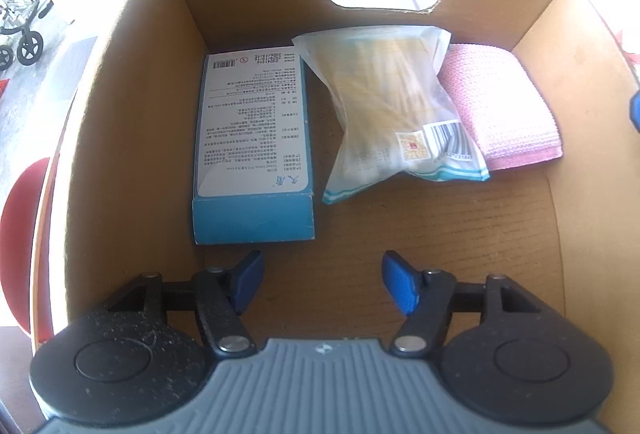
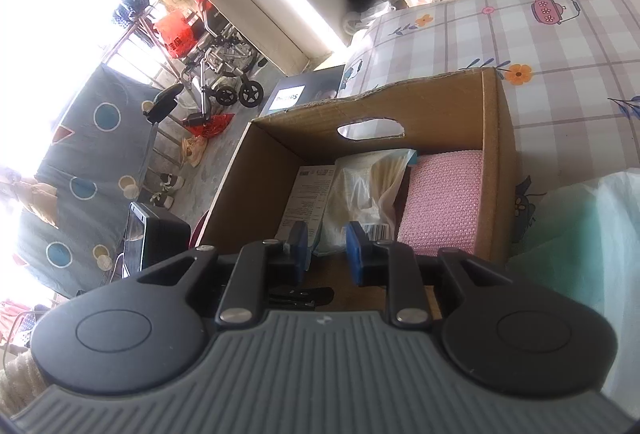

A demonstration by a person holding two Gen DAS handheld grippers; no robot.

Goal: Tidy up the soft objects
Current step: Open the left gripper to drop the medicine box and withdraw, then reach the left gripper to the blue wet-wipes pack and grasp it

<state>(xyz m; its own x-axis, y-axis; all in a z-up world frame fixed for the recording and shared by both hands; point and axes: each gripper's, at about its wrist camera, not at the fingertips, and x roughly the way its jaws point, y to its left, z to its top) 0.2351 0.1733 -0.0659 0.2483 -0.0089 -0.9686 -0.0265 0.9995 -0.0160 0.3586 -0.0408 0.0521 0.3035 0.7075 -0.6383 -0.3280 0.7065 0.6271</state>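
An open cardboard box (image 1: pixel 120 114) holds three items side by side. On the left lies a blue-and-white printed carton (image 1: pixel 252 122), in the middle a clear plastic bag (image 1: pixel 392 102) of yellowish contents, and on the right a folded pink knitted cloth (image 1: pixel 504 102). My left gripper (image 1: pixel 322 276) points down into the box over bare floor in front of the carton, open and empty. In the right wrist view the same box (image 2: pixel 440 102), carton (image 2: pixel 308 194), bag (image 2: pixel 368 190) and cloth (image 2: pixel 444 202) lie ahead. My right gripper (image 2: pixel 327 250) hovers by the near rim, its pads a narrow gap apart with nothing between them.
The box rests on a checked, flower-printed bed cover (image 2: pixel 560 46). A pale plastic bag (image 2: pixel 580 234) lies close on the right. A dark printed box (image 2: pixel 304 90) sits behind the cardboard box. A black device (image 2: pixel 156 238), a wheelchair (image 2: pixel 224 74) and a red stool (image 1: pixel 24 234) stand to the left.
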